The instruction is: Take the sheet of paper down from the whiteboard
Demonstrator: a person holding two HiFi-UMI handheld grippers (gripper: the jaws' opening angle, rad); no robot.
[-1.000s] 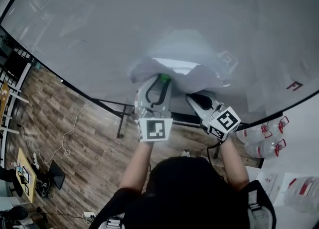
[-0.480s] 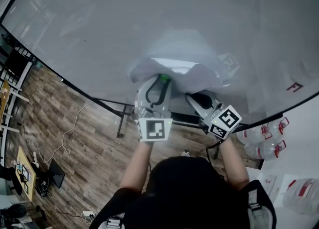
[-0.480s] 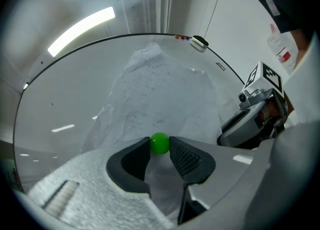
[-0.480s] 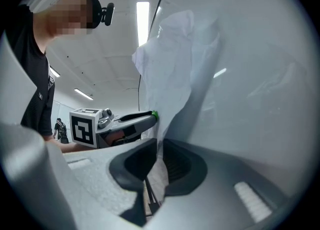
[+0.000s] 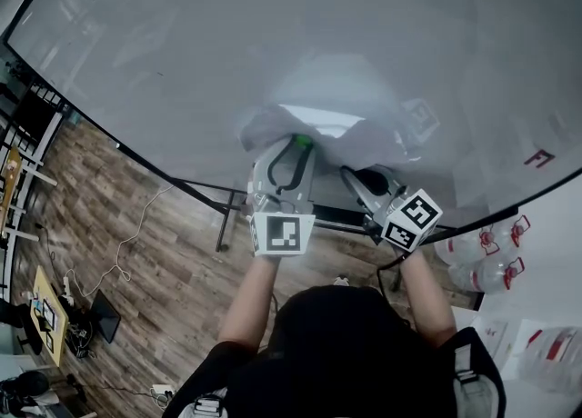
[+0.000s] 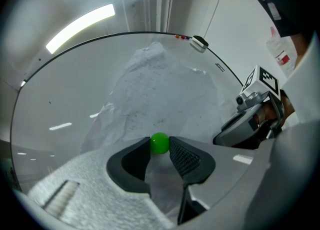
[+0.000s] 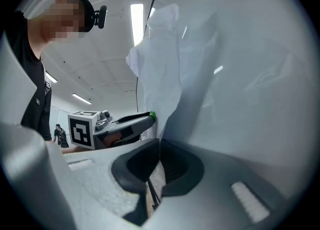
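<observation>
A crumpled white sheet of paper hangs on the whiteboard, bulging away from it. A green ball magnet sits on the sheet's lower left part. My left gripper is shut on that magnet, with a jaw tip on each side of it. My right gripper is just to the right, shut on the sheet's lower edge. In the right gripper view the paper runs down between the shut jaws. The left gripper shows beside it.
The whiteboard stands on a dark frame over a wooden floor with cables. Clear water bottles lie at the right. An eraser sits on the board's top edge. A red mark is on the board's right.
The right gripper has rolled slightly, shown by its marker cube turning a little. The left gripper, the magnet and the paper stay where they were.
</observation>
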